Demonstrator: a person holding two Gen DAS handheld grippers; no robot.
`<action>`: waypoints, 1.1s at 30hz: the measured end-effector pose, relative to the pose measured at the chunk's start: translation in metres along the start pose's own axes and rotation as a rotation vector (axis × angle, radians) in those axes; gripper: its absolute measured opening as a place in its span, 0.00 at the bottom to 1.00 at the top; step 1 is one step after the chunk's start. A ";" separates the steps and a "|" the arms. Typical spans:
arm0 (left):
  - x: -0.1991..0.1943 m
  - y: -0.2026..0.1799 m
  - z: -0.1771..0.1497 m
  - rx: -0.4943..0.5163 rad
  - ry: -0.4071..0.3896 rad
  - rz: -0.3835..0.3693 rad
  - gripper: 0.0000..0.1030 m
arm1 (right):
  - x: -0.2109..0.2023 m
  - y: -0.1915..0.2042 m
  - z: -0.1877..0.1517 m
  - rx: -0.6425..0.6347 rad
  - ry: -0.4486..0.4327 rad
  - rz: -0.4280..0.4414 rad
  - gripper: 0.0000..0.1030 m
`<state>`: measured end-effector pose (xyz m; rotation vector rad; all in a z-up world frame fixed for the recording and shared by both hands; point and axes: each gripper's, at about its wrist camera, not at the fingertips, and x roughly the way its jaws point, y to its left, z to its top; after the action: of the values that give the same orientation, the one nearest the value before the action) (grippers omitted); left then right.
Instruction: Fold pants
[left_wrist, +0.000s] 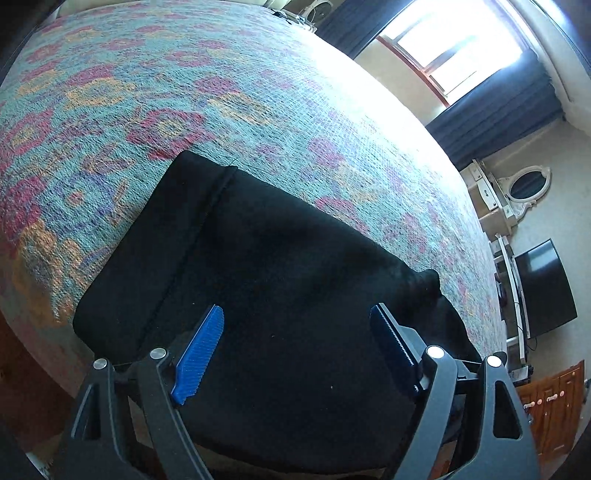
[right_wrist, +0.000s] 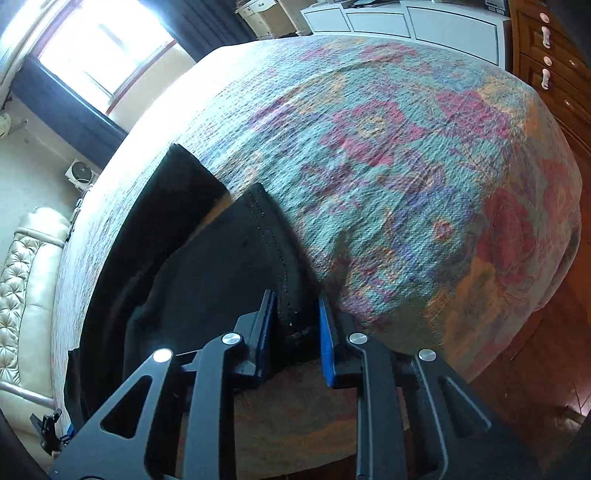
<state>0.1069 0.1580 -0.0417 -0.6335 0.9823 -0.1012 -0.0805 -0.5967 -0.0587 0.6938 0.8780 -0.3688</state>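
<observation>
The black pants (left_wrist: 266, 280) lie on a bed with a floral cover (left_wrist: 184, 81). In the left wrist view they look folded into a broad slab near the bed's front edge. My left gripper (left_wrist: 297, 347) is open just above the pants, with nothing between its blue pads (left_wrist: 201, 350). In the right wrist view the pants (right_wrist: 207, 266) stretch away to the left. My right gripper (right_wrist: 297, 325) is shut on a stitched hem end of the pants at the bed's edge.
The bed cover (right_wrist: 406, 166) spreads wide to the right of the pants. A window with dark curtains (left_wrist: 454, 40) is behind the bed. A TV (left_wrist: 546, 288), a wooden cabinet (right_wrist: 554, 74) and a cream sofa (right_wrist: 26, 266) stand around it.
</observation>
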 end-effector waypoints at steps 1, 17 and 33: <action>-0.001 0.001 0.000 -0.005 -0.003 -0.004 0.78 | -0.006 0.001 0.009 -0.033 -0.032 -0.024 0.19; 0.004 -0.007 0.000 0.035 0.015 0.031 0.84 | -0.003 0.022 0.033 0.203 -0.102 0.218 0.40; 0.003 0.003 0.005 -0.022 0.030 -0.014 0.84 | 0.085 0.058 0.031 0.459 -0.090 0.290 0.08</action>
<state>0.1119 0.1622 -0.0435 -0.6611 1.0094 -0.1127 0.0212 -0.5776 -0.0898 1.2042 0.5974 -0.3399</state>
